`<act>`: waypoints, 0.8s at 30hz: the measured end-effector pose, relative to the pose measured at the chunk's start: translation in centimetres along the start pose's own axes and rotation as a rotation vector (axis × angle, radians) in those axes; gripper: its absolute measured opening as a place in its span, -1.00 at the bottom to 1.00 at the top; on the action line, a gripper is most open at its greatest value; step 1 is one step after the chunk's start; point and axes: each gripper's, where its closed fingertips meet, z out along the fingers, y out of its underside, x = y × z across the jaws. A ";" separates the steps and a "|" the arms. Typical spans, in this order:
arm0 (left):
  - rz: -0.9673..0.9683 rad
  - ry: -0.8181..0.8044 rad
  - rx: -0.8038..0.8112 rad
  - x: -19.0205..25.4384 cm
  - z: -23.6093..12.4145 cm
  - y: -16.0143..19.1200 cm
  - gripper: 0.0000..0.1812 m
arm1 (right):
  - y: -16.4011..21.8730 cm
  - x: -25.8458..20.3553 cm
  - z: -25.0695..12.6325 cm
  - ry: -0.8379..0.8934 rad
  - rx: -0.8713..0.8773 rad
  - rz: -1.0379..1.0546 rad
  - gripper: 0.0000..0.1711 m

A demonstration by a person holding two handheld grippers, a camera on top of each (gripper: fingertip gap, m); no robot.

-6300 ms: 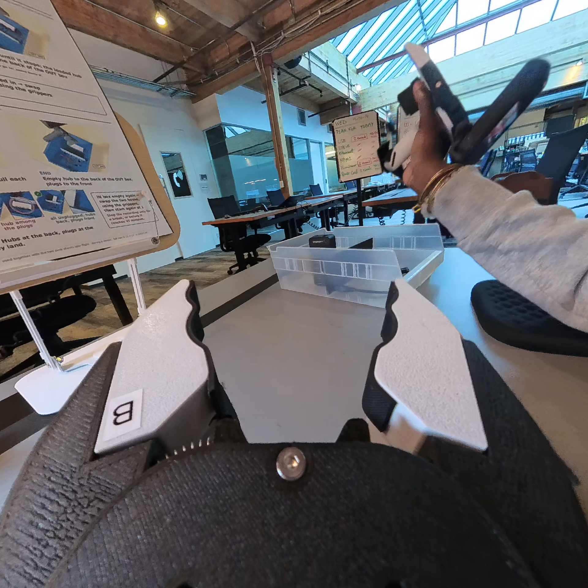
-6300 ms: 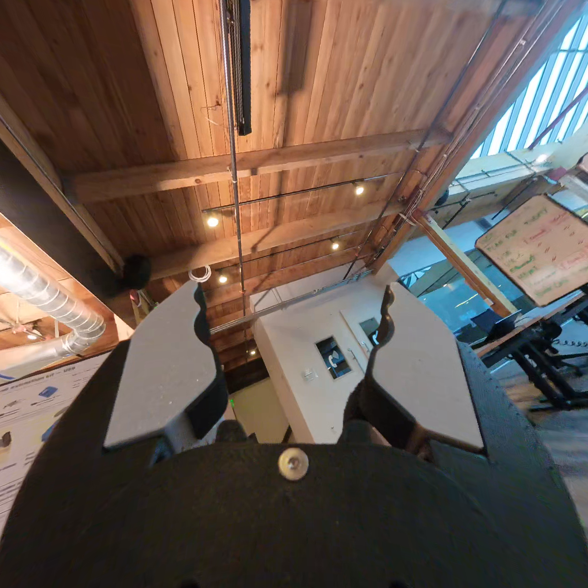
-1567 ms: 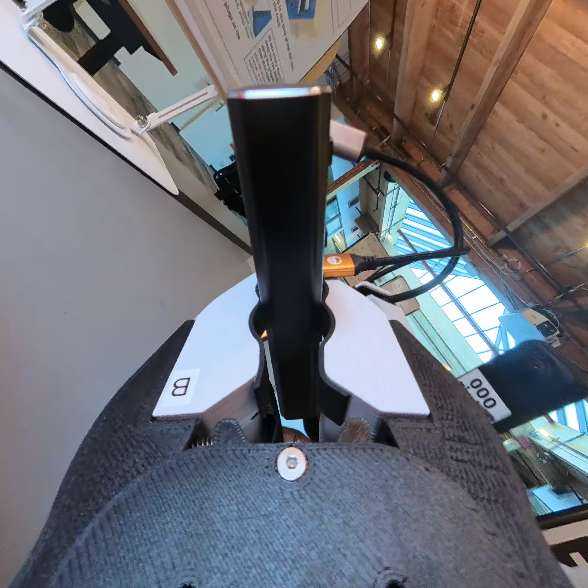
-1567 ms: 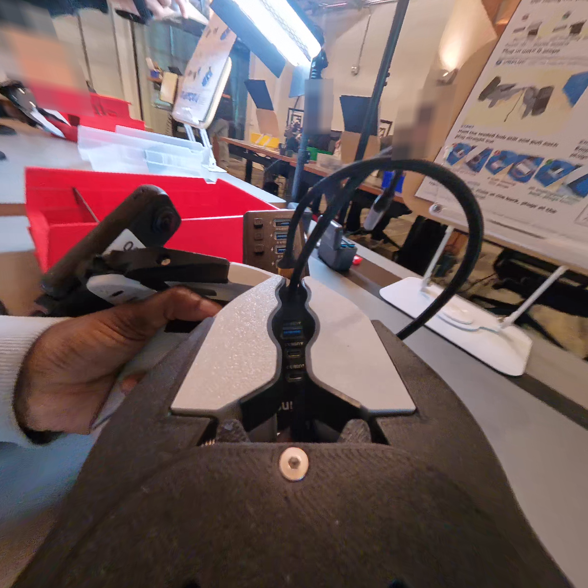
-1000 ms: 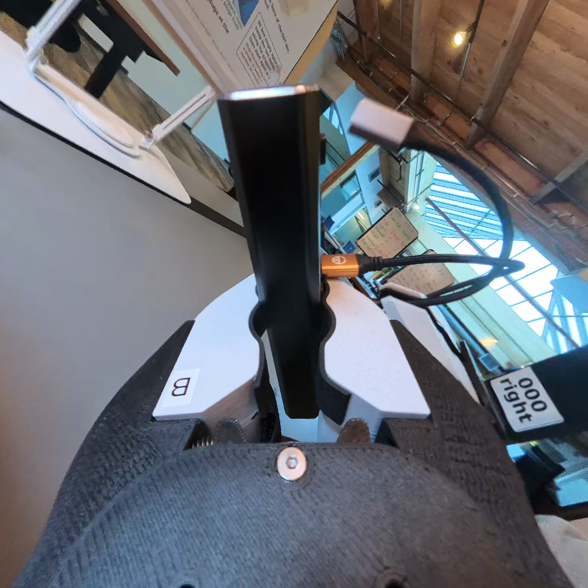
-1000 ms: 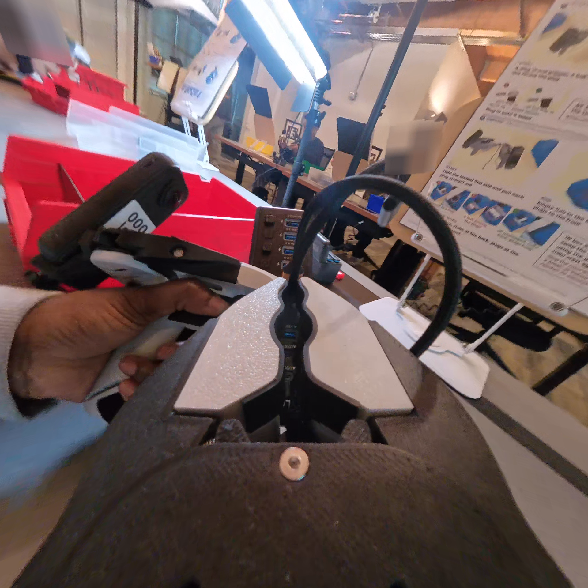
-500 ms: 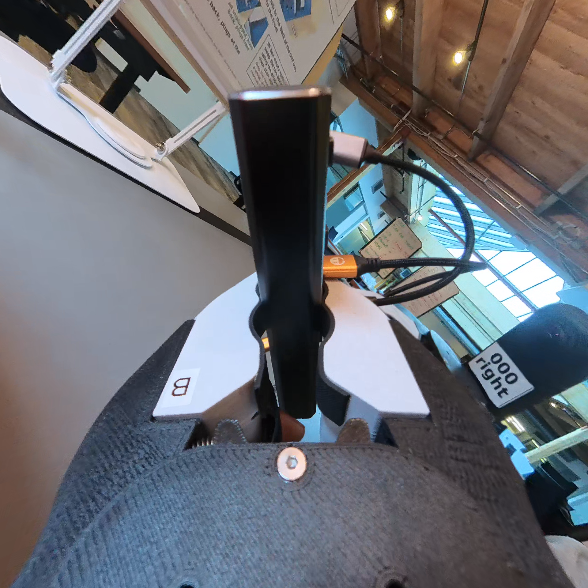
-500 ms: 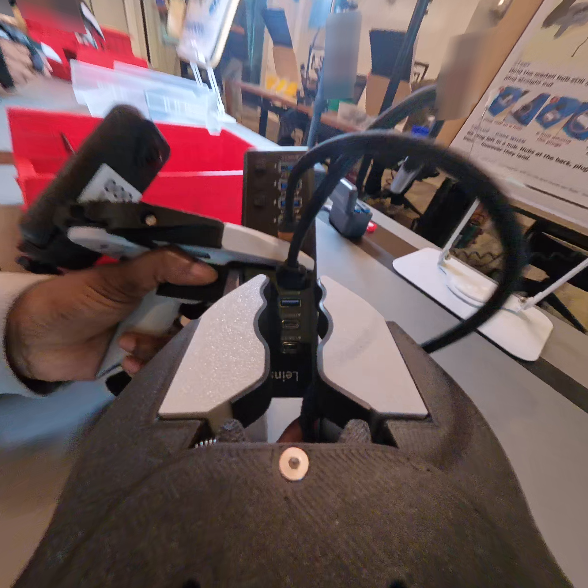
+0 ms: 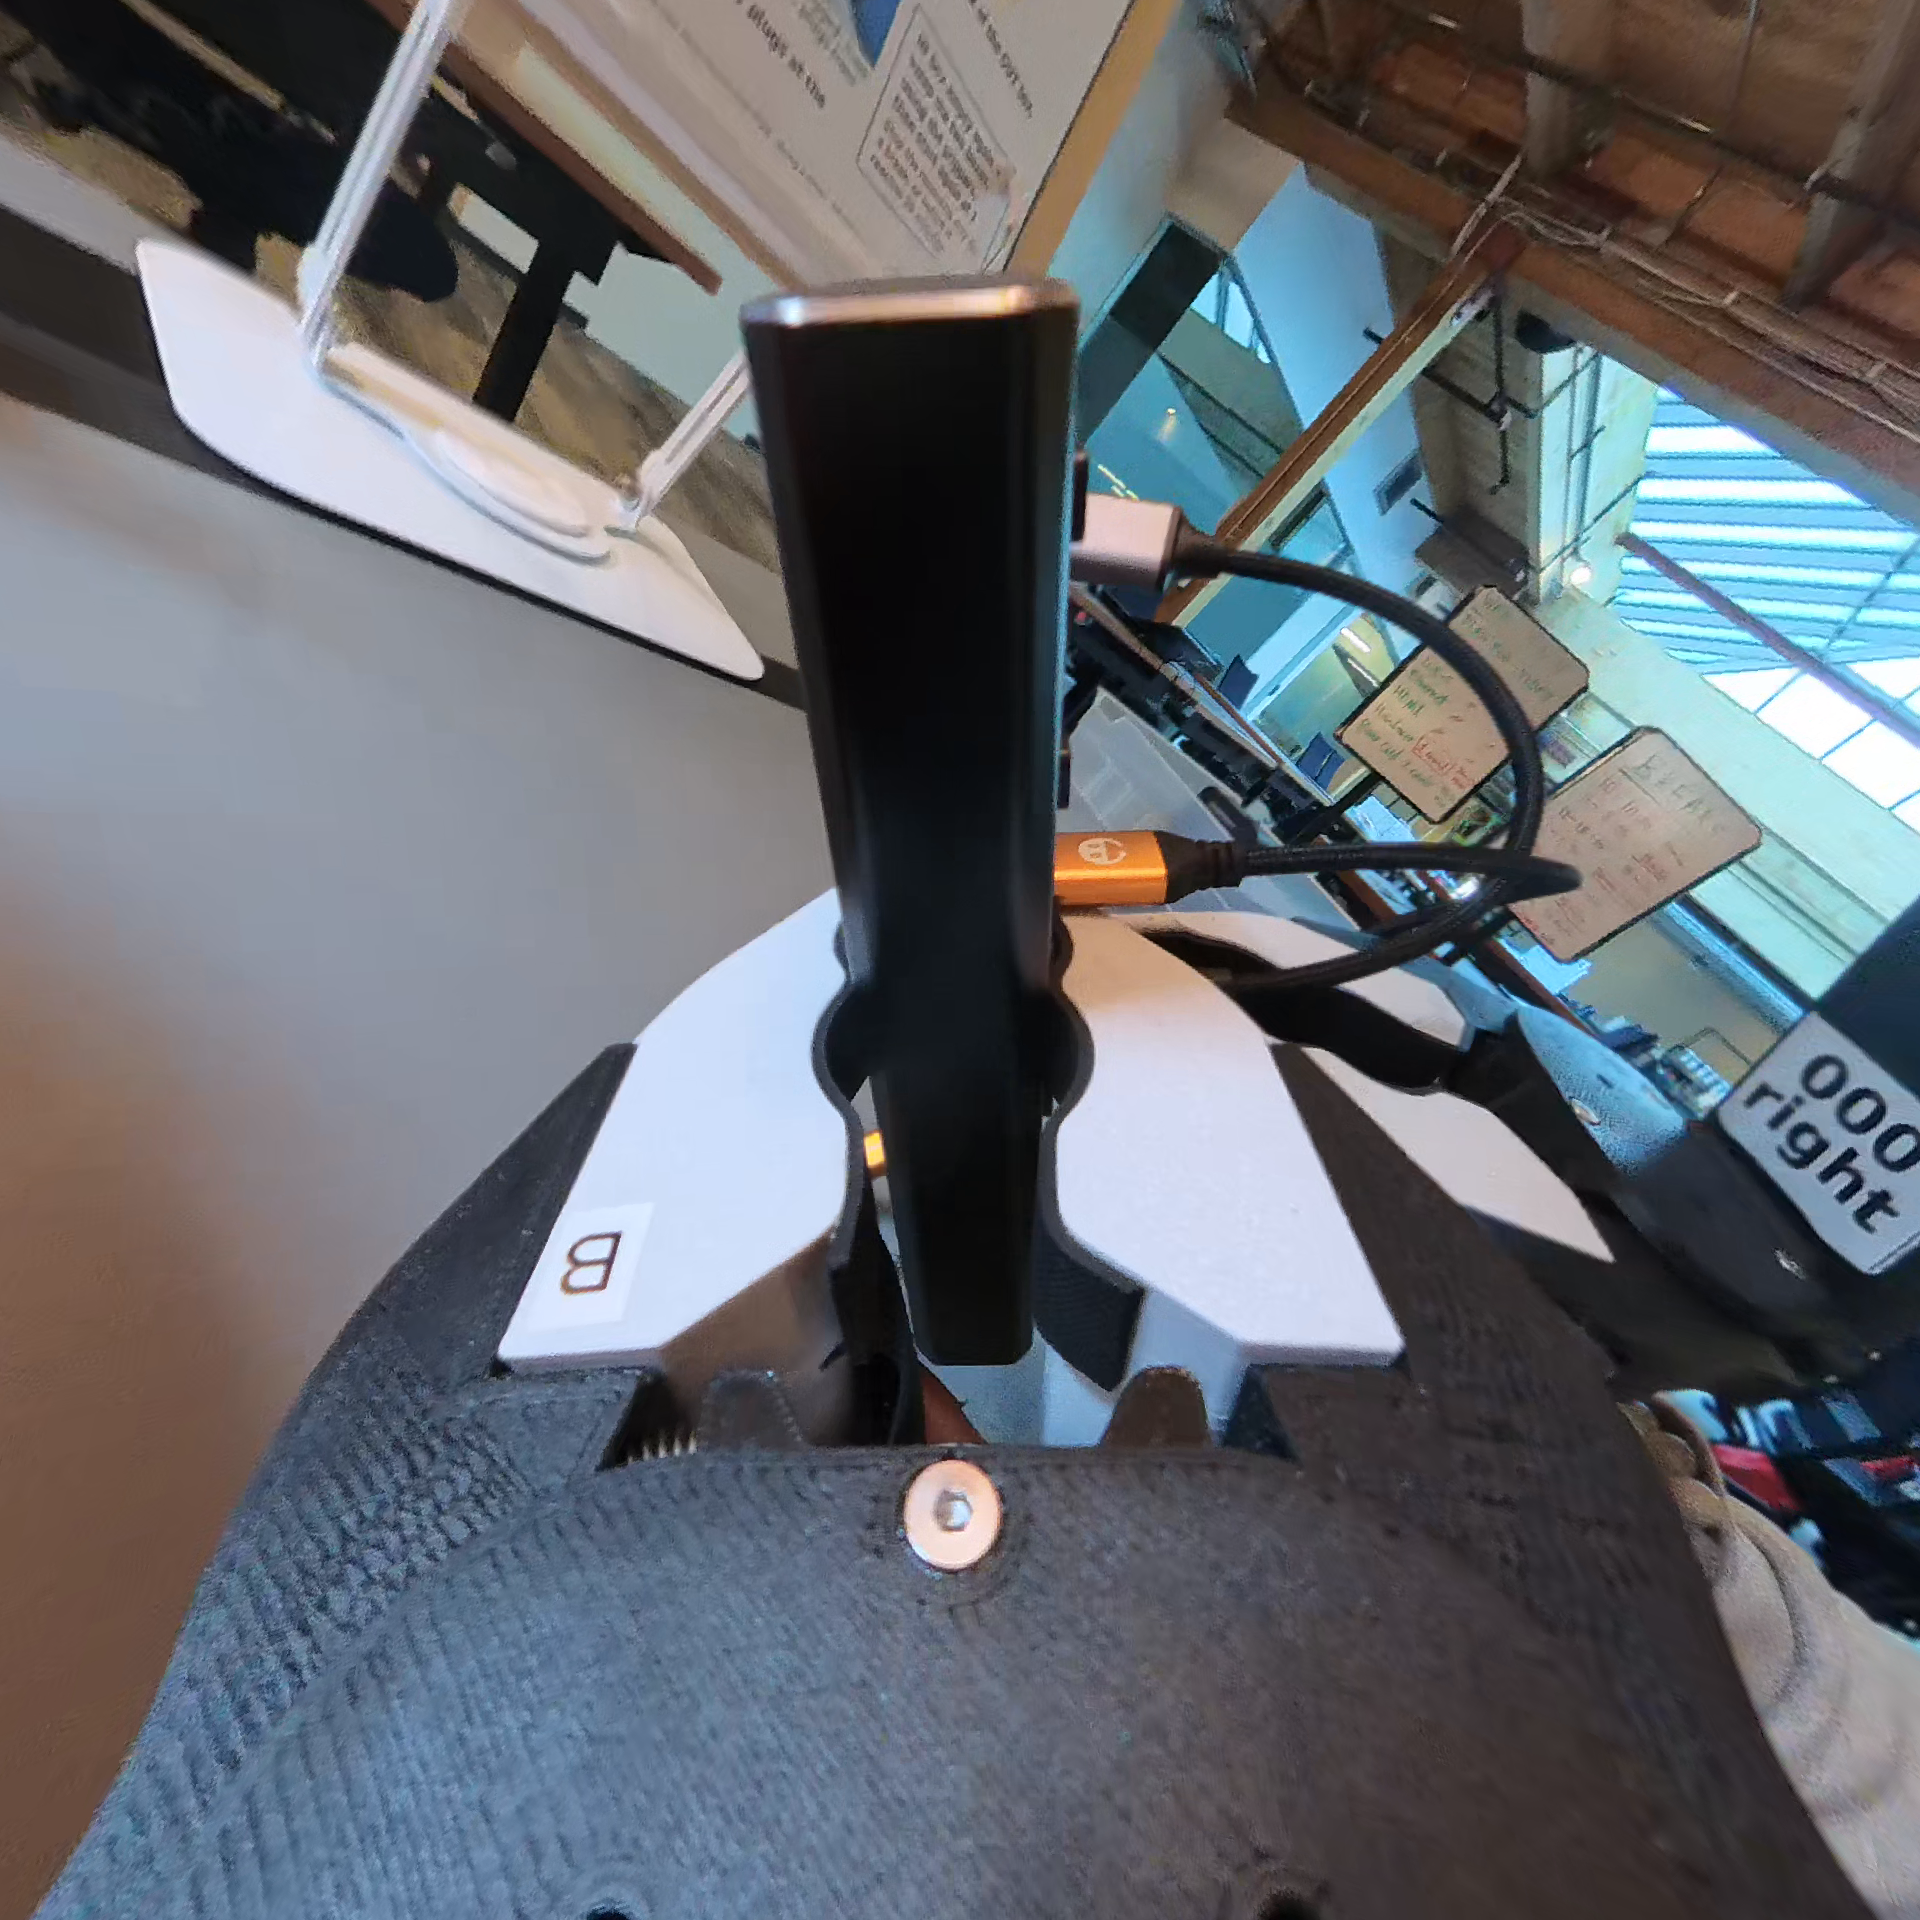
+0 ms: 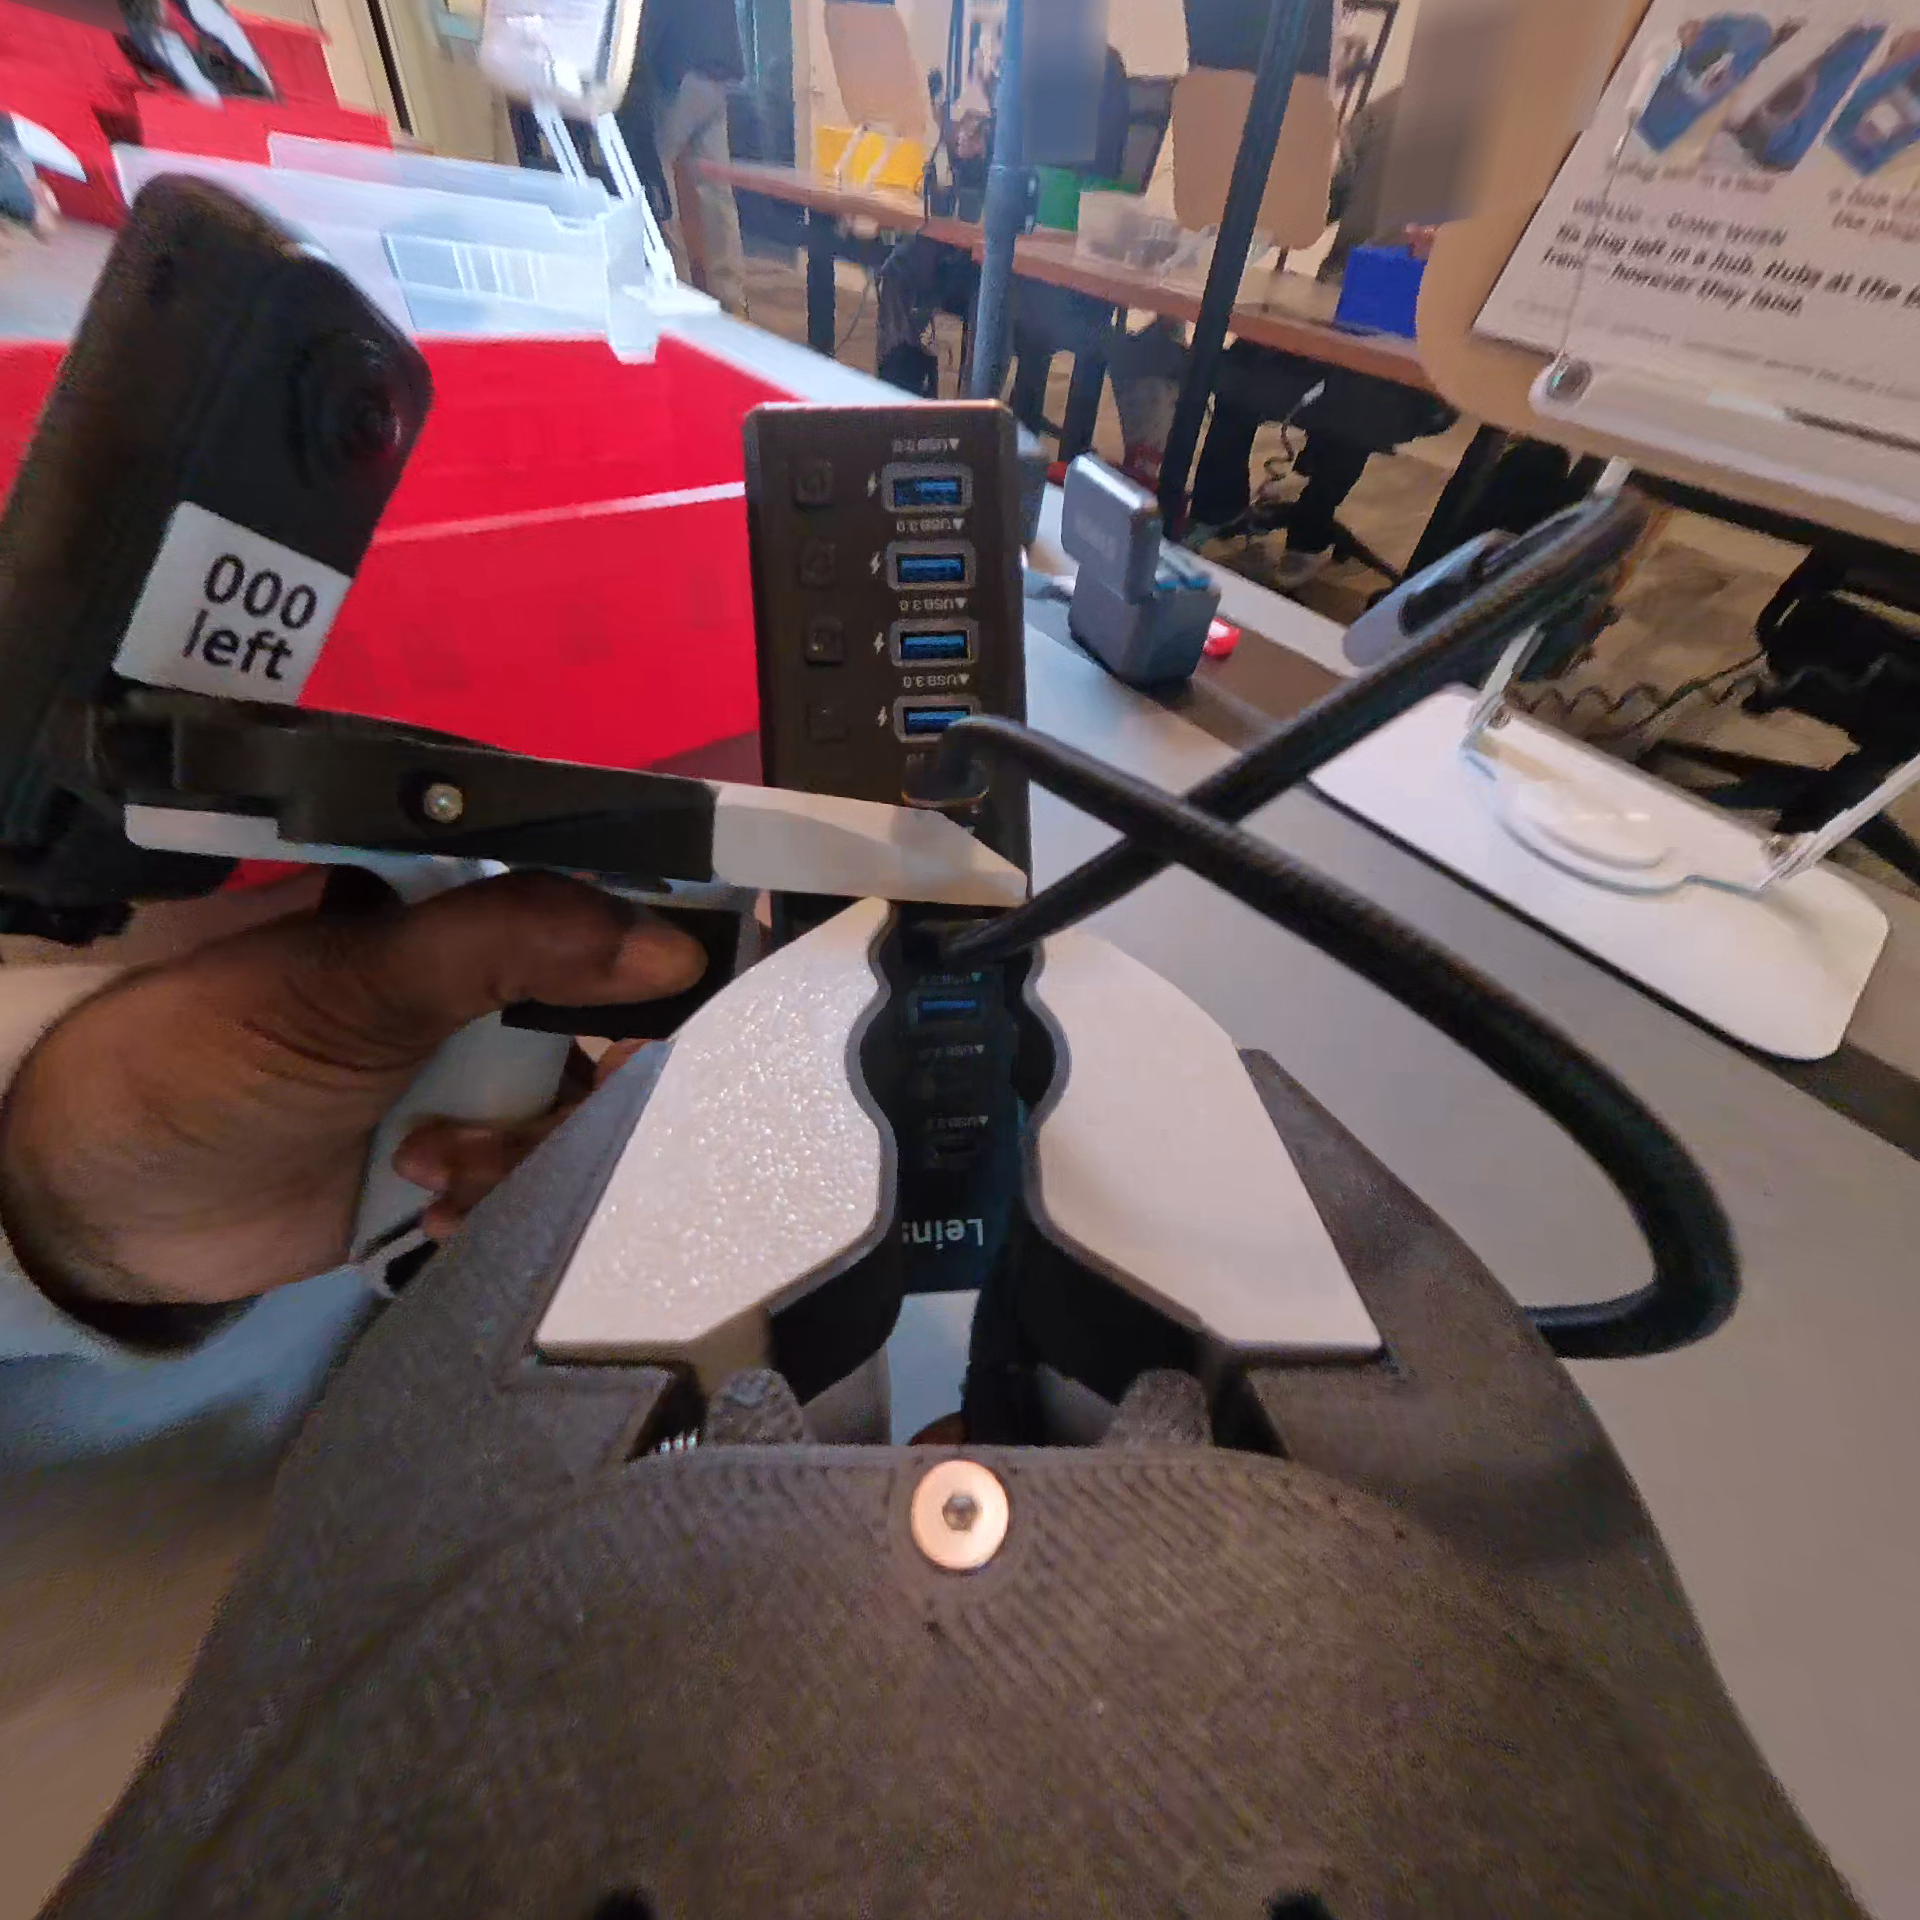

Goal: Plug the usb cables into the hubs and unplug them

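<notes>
My left gripper [image 9: 954, 927] is shut on a tall black hub [image 9: 914, 675] and holds it upright above the table. The right wrist view shows that hub's port face [image 10: 883, 623], with its upper blue ports empty. An orange plug [image 9: 1117, 868] sits in a lower port. A grey plug [image 9: 1127, 535] on a black cable hangs just off the port side. I cannot tell if it touches. My right gripper [image 10: 961, 935] is shut on a small black hub [image 10: 951, 1101] close in front of the tall hub. Both cables [image 10: 1507, 1060] loop back to it.
Red bins [image 10: 540, 540] stand behind the left gripper [image 10: 935, 852] and the hand holding it [image 10: 260, 1091]. A clear sign stand on a white base [image 10: 1662, 914] and a small grey device [image 10: 1132, 582] sit on the grey table [image 10: 1455, 1195]. An instruction board [image 10: 1714, 208] is at the far right. The tips of both grippers are at nearly the same place.
The grey plug has come down and in from the upper right to beside the tall hub. My right gripper has tipped downward and moved closer to the tall hub. Its jaws stand wider.
</notes>
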 end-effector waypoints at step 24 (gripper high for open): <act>-0.110 0.109 0.199 0.5 -1.6 -4.6 -0.66 | -2.9 9.9 -6.6 0.139 0.063 -0.111 -0.79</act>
